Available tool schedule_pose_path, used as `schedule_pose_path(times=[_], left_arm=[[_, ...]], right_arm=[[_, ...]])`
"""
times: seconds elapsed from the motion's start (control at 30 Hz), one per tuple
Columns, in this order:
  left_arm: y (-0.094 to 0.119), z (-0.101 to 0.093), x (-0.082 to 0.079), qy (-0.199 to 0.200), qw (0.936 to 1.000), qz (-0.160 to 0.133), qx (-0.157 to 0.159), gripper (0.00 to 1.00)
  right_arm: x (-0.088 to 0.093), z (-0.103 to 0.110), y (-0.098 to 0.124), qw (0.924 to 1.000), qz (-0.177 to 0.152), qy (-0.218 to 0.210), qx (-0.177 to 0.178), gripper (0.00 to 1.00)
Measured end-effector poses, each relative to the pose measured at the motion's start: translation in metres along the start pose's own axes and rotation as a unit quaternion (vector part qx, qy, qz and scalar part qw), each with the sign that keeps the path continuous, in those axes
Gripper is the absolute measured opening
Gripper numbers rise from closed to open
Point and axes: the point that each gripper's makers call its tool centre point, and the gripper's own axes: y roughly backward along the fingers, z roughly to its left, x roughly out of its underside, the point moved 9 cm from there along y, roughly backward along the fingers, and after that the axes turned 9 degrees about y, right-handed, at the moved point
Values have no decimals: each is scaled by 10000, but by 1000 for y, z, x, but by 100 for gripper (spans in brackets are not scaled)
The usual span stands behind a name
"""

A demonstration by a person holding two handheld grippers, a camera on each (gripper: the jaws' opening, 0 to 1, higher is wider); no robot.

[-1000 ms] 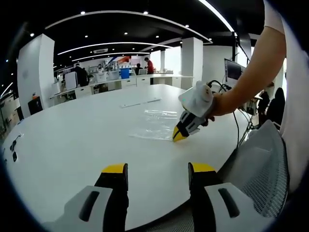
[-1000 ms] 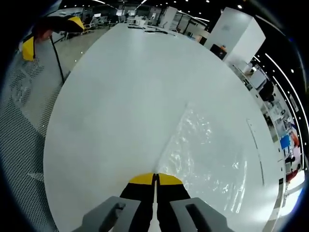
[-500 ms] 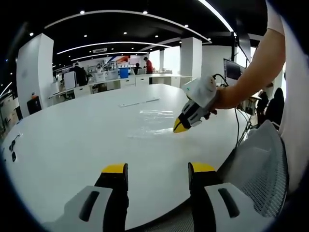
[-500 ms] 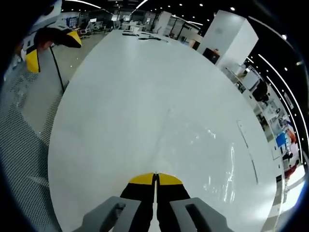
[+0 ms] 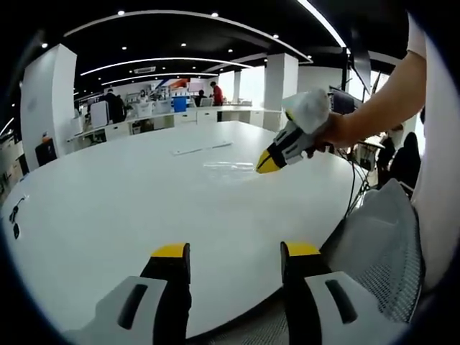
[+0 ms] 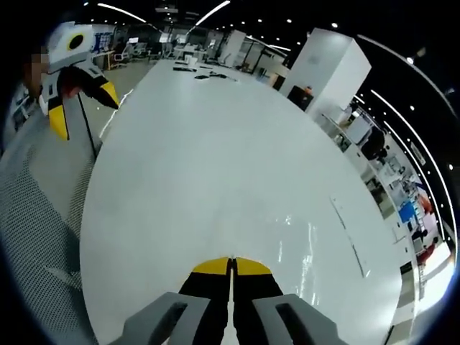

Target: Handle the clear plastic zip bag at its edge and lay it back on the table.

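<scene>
Bag (image 5: 228,166) lies flat on the table (image 5: 108,208); right gripper (image 5: 267,164) hangs above it, jaws pressed together, empty. Left gripper (image 5: 233,251) gapes idle. Task looks finished; only withdrawal remains.

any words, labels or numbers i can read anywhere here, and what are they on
None can be read.
Coloured signs or panels on the far wall in the left gripper view: too small and blurred to read.
Clear plastic zip bag on the white table: no print visible.
Right claw and left claw: no lettering visible on the yellow tips or grey bodies.
</scene>
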Motion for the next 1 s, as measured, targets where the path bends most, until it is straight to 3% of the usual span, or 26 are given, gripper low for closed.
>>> schedule_pose_path(times=[0.27, 0.43, 0.67, 1.0], left_arm=[[0, 0, -2, 69, 9998, 142, 134, 49], [-1, 0, -6, 24, 9994, 202, 263, 49], [-6, -2, -24, -109, 9986, 158, 496, 48], [-12, 5, -65, -385, 9964, -63, 751, 46]], right_arm=[[-15, -13, 34, 9990, -351, 247, 135, 0], [-19, -25, 54, 9983, -516, 167, 214, 0], [-24, -37, 81, 9967, -783, 96, 211, 0], [-38, -49, 116, 9924, -1226, 85, 77, 0]])
